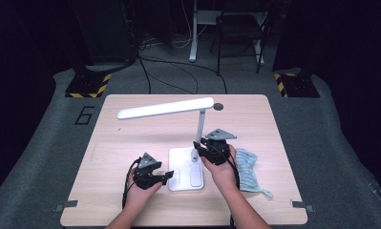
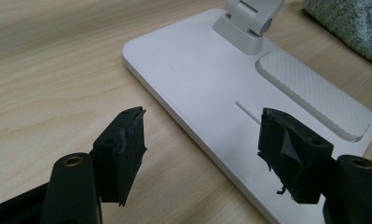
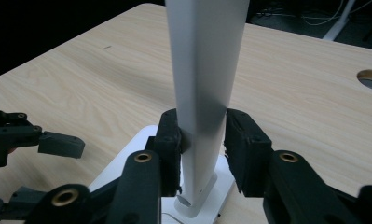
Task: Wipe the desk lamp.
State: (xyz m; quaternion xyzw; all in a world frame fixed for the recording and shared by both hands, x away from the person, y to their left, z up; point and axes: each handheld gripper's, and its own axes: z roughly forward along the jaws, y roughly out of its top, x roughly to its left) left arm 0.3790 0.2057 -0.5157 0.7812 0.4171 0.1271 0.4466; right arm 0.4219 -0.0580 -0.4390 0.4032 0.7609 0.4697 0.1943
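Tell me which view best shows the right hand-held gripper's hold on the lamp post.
The right gripper view: its jaws press both sides of the lamp post close up. The high view shows the right hand-held gripper at the post's foot, small. The left gripper view catches just the post's hinge.

Left tool (image 2: 202,135) low, jaws wide apart; right tool (image 3: 202,140) level, jaws clamped.

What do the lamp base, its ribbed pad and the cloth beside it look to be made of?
Lamp base: probably matte white plastic, smooth with soft reflections. Ribbed pad: looks like textured rubber or plastic, fine weave pattern. Cloth: pale blue-green fabric, fuzzy pile, likely microfibre.
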